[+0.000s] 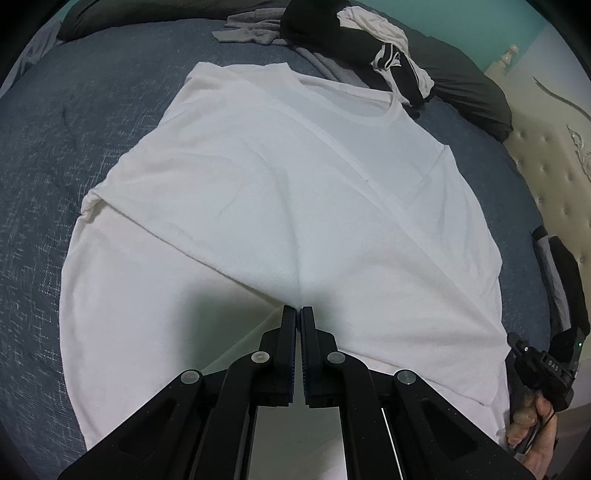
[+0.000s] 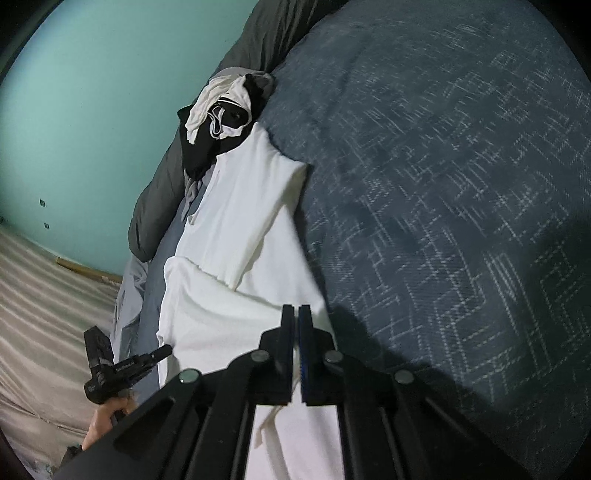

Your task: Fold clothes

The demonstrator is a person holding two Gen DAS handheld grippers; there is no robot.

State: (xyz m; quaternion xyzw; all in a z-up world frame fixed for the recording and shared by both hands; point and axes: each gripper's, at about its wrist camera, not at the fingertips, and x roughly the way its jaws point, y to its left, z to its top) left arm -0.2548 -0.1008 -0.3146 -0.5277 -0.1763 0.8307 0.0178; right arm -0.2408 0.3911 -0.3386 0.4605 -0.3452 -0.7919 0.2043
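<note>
A white T-shirt point(image 1: 280, 177) lies flat on the blue bedspread point(image 1: 55, 155), collar at the far end, with one side folded over along a diagonal edge. My left gripper point(image 1: 298, 313) is shut on the shirt's near edge, and creases run out from its tips. In the right wrist view the same T-shirt point(image 2: 236, 221) stretches away with a sleeve folded in. My right gripper point(image 2: 296, 311) is shut on the shirt, with white cloth showing between its fingers. Each gripper also shows in the other's view: the right gripper point(image 1: 515, 338) at the shirt's right edge, the left gripper point(image 2: 164, 350) at its left edge.
A pile of black and white clothes point(image 1: 373, 48) and a grey garment point(image 1: 251, 29) lie at the far end of the bed beside a dark pillow point(image 1: 476, 99). A cream tufted headboard point(image 1: 546, 166) stands to the right. A striped floor point(image 2: 44, 295) lies beyond the bed's edge.
</note>
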